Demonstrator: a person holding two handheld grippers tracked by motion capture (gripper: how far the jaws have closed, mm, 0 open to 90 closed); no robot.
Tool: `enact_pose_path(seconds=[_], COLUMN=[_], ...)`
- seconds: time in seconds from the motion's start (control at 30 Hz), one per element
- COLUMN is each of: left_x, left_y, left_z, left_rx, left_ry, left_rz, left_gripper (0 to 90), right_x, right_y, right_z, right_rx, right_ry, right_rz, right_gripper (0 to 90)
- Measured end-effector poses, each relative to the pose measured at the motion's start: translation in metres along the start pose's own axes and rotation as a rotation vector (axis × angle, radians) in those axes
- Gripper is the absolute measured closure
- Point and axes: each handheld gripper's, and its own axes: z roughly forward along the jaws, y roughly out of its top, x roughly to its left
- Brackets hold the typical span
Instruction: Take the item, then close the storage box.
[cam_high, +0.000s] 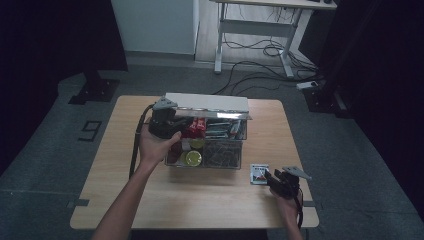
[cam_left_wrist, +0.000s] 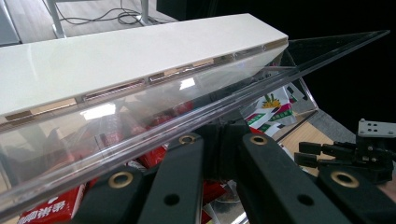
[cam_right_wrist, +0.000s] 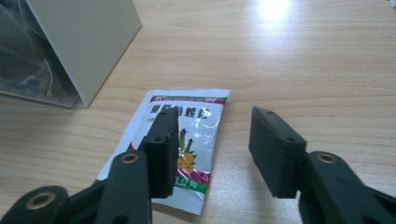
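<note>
Closest to me in the right gripper view, my right gripper (cam_right_wrist: 212, 151) has its two black jaws standing apart with bare table between them; nothing is clamped. One jaw sits over the near edge of a small seed packet (cam_right_wrist: 182, 140) that lies flat on the wooden table (cam_right_wrist: 303, 60). The packet is white and silvery with a green and red band across its top and a printed plant with yellow flowers lower down. I cannot tell whether that jaw touches the packet or only hangs over it. From the high view the same packet (cam_high: 259, 173) lies just off the near right corner of the clear storage box (cam_high: 222, 162), with the right gripper (cam_high: 272, 176) right beside it near the table's right edge.

My left gripper (cam_high: 177, 120) is up at the left end of the box, and the left gripper view shows its jaws closed tight together just under the edge of the box's raised clear lid (cam_left_wrist: 140, 116). That lid is tilted up and open, and a long white strip (cam_left_wrist: 116, 60) runs along its upper side. Whether the pads actually pinch the lid's edge I cannot tell, since the meeting point is hidden behind the plastic.

Inside the box I see red packets (cam_high: 196, 126) toward the back, yellow-green round lids (cam_high: 192, 158) in a front compartment, and a dark mass of small parts (cam_high: 222, 152) in the compartment to the right of those.
</note>
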Motion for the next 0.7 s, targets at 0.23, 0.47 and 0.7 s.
enact_pose_path(seconds=[0.23, 0.47, 0.7], left_x=[-0.0023, -0.0037, -0.0031], left_y=[-0.0002, -0.0005, -0.0034], left_z=[0.0013, 0.0002, -0.0027], left_rx=[0.007, 0.004, 0.003], left_ry=[0.006, 0.006, 0.003], left_rz=[0.006, 0.006, 0.001], left_gripper=[89.9, 90.0, 90.0], right_x=[-0.0013, -0.0022, -0.0032], right_y=[0.0011, 0.0014, 0.0009], right_z=[-0.0048, -0.0075, -0.0093], right_rx=[-0.038, -0.056, -0.060], right_ry=[0.003, 0.001, 0.008], right_rz=[0.016, 0.023, 0.024], right_gripper=[50.3, 50.6, 52.0])
